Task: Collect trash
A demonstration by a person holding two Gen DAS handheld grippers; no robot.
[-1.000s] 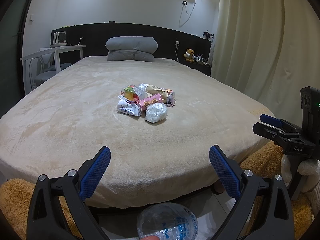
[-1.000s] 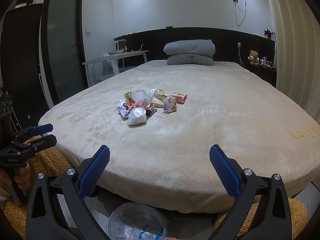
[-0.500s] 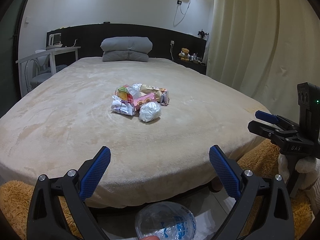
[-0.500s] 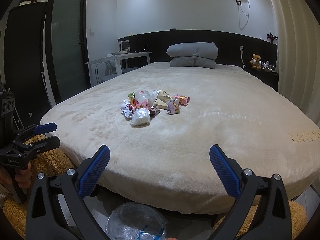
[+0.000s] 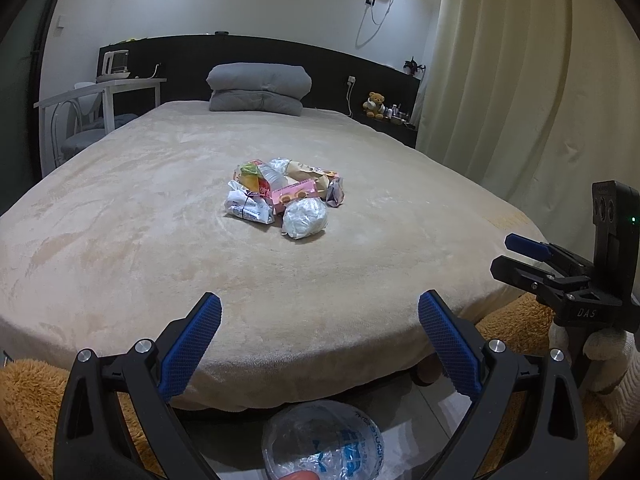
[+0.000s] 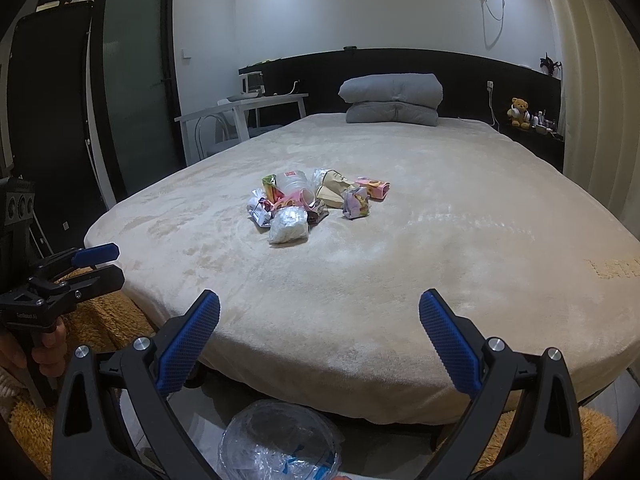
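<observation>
Over the bed [image 5: 320,280], both jaws wide, empty.

We see a beige-covered bed [image 5: 160,240] bearing a trash pile [image 5: 286,198] mid-mattress and folded grey bedding [image 5: 259,89] at its head

Ahead of the jaws, a beige blanket [image 5: 160,240] carries a trash pile [image 5: 284,200] of pink, yellow, white and silver wrappers, beyond it grey pillows [image 6: 392,98] against a black headboard [image 6: 500,76], cream curtains [image 5: 520,80] rightward.

plush matt bed cover [image 5: 160,240], crinkly glossy plastic trash pile [image 5: 286,198].
</observation>
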